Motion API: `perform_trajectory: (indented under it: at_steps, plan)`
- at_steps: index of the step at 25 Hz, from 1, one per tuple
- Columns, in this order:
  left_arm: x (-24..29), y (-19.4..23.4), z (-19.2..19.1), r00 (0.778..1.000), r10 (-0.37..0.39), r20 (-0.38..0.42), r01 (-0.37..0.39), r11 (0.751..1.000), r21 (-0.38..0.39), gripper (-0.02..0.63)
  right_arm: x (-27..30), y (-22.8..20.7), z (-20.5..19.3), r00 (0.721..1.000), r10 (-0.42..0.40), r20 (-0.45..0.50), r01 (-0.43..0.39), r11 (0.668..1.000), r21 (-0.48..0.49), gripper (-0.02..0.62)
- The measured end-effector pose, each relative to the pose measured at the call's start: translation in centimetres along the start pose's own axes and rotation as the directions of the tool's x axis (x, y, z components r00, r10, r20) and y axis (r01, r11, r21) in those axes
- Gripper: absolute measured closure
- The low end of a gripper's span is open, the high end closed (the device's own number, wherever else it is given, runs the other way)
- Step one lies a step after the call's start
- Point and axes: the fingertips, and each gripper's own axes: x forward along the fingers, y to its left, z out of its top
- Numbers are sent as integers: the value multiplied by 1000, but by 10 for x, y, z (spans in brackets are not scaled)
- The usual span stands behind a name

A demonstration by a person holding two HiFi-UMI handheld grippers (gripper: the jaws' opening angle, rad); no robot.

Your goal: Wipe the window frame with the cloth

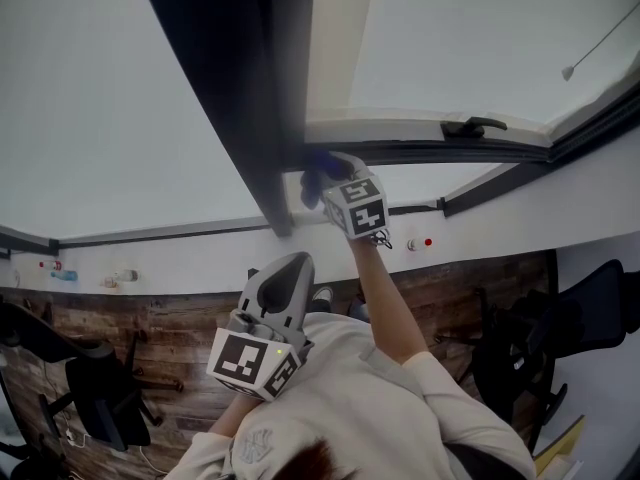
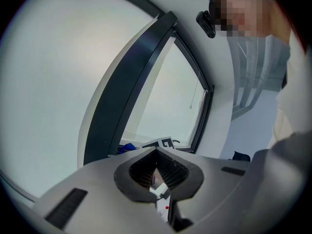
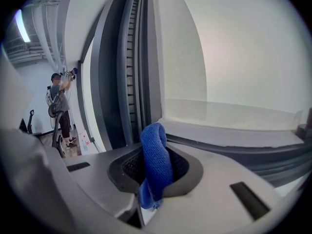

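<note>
Right gripper (image 1: 336,184) is clamping the blue cloth (image 1: 312,171). In the right gripper view the cloth is sitting folded between the jaws, with a loop sticking out ahead of them and a short tail hanging below. The arm is reaching up from a light sleeve (image 1: 455,398).

The cloth is pressing into the window frame (image 1: 255,118) at the corner where the dark upright post is meeting the dark bottom rail of the pale sash (image 1: 420,133). From the head view it looks like it's touching the post. In the right gripper view the cloth tip is lining up with the post's grooved channel, just beside the sash corner.

Left gripper (image 1: 286,272) is hanging low near the person's chest, well apart from the frame and pointing up toward it. In the left gripper view its jaws are sitting closed together with nothing between them.

A black window handle (image 1: 472,126) is sitting on the sash's bottom rail, well to the right of the cloth. A pull cord (image 1: 600,43) is hanging in front of the glass near the top right corner. Another person (image 3: 59,106) is working at a wall far off in the right gripper view.
</note>
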Motion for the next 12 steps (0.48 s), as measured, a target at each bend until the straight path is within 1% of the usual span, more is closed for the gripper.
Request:
perform_trajectory:
  at_steps: [4, 12]
  plan:
    - [4, -1, 3, 1000, -2, 9, 2, 1000, 6, 601, -4, -10, -3, 1000, -18, 11, 17, 999, 27, 541]
    - [13, -13, 2, 1000, -28, -2, 28, 1000, 14, 601, -11, -23, -7, 1000, -21, 9, 21, 999, 40, 541]
